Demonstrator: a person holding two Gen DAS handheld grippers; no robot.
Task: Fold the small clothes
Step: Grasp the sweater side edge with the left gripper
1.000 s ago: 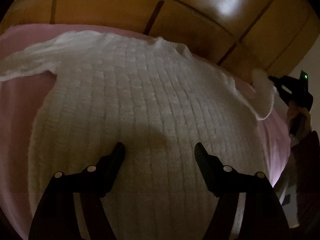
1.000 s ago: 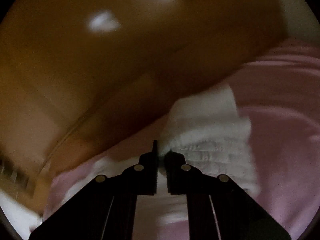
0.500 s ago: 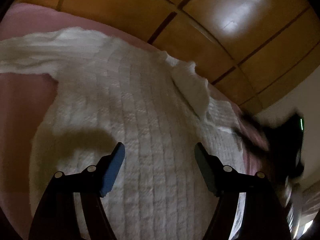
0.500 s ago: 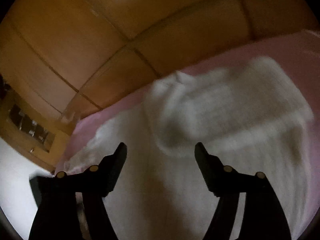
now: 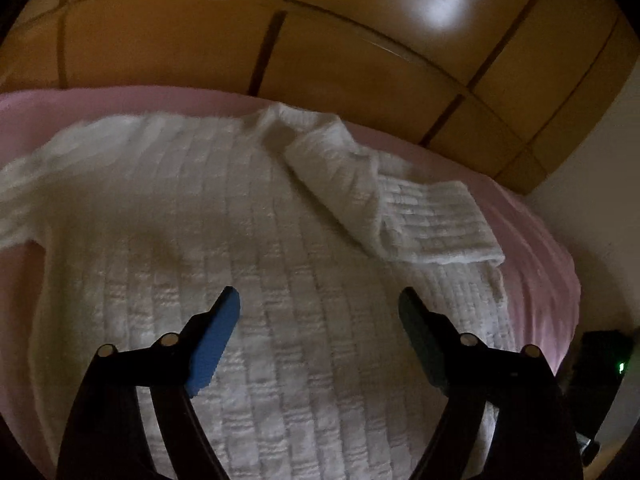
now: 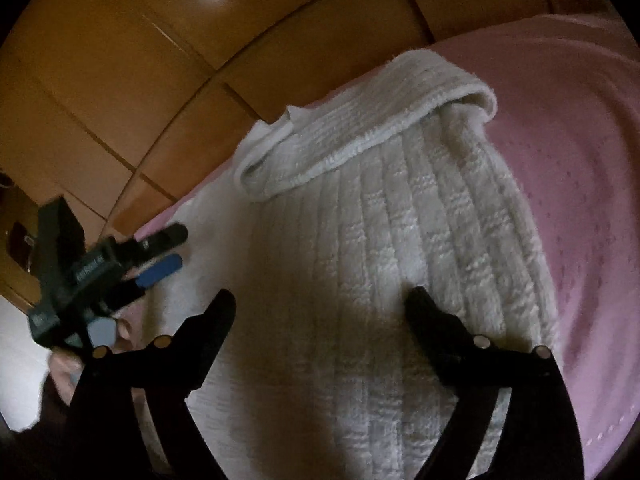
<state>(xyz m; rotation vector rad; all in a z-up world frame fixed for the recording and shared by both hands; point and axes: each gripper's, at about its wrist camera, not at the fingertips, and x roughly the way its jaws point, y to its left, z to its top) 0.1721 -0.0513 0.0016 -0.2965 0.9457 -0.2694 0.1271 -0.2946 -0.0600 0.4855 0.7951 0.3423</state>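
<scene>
A white knitted sweater [image 5: 208,240] lies flat on a pink bed cover [image 5: 540,248]. Its right sleeve [image 5: 400,208] is folded in across the chest, cuff pointing right; the same sleeve [image 6: 360,128] shows in the right wrist view. The left sleeve [image 5: 24,184] still stretches out to the left. My left gripper [image 5: 318,302] hovers over the sweater's lower body, jaws opening, nothing between them. My right gripper [image 6: 320,300] hangs above the sweater's right side, jaws opening and empty. The left gripper [image 6: 160,248] also appears at the left of the right wrist view.
A wooden headboard [image 5: 340,48] of panels runs along the far side of the bed. A white wall [image 5: 592,184] stands at the right. The bed cover's right edge [image 5: 568,308] drops off close to the sweater. A hand [image 6: 64,360] holds the left gripper's handle.
The right gripper let go of the right sleeve, which now lies folded across the chest, and came down toward the sweater's body. The left gripper shifted over the sweater and opened wider.
</scene>
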